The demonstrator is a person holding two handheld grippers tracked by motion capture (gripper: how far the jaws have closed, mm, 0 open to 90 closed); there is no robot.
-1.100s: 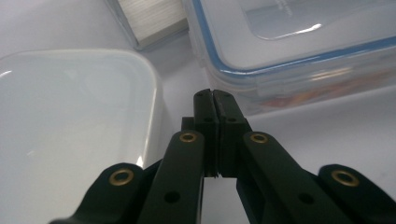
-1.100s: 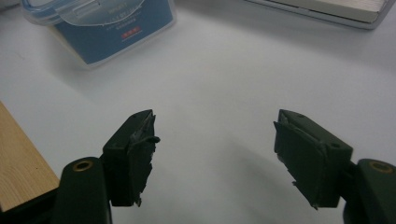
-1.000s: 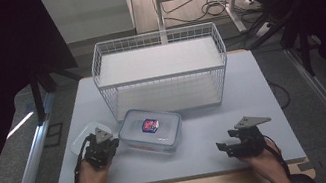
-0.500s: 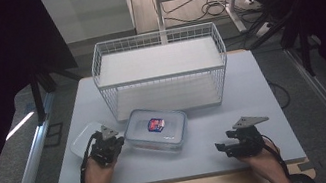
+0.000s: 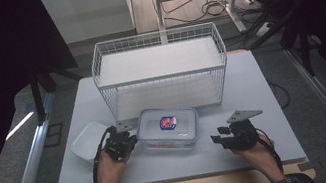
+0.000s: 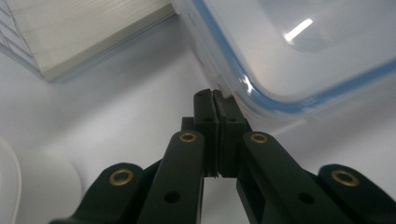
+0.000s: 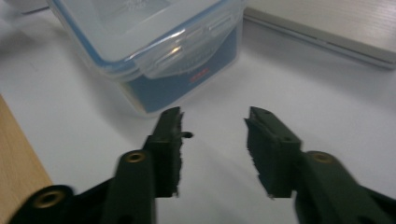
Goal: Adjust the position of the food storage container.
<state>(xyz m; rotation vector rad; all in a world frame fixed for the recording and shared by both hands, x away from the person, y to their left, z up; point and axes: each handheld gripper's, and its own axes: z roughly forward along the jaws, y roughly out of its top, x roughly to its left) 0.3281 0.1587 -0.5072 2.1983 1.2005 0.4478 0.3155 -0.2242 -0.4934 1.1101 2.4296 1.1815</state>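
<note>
A clear lidded container (image 5: 168,127) with a blue seal and a red-and-blue label sits at the table's middle front. My left gripper (image 5: 132,139) is shut, with nothing held, and its tips rest against the container's left side. In the left gripper view the closed jaws (image 6: 215,94) touch the lid's rim (image 6: 261,95). My right gripper (image 5: 216,139) lies a little to the right of the container. Its jaws (image 7: 214,116) have just been closing but stay apart with nothing between them, and they point at the container's latch side (image 7: 187,60).
A white wire rack (image 5: 159,66) stands behind the container. A white shallow dish (image 5: 86,140) lies left of my left hand. The table's wooden front edge (image 7: 18,158) runs close by the right gripper.
My left gripper has moved right and the container has slid right with it, turning squarer to the table. The right gripper's jaws have narrowed; that hand stayed put.
</note>
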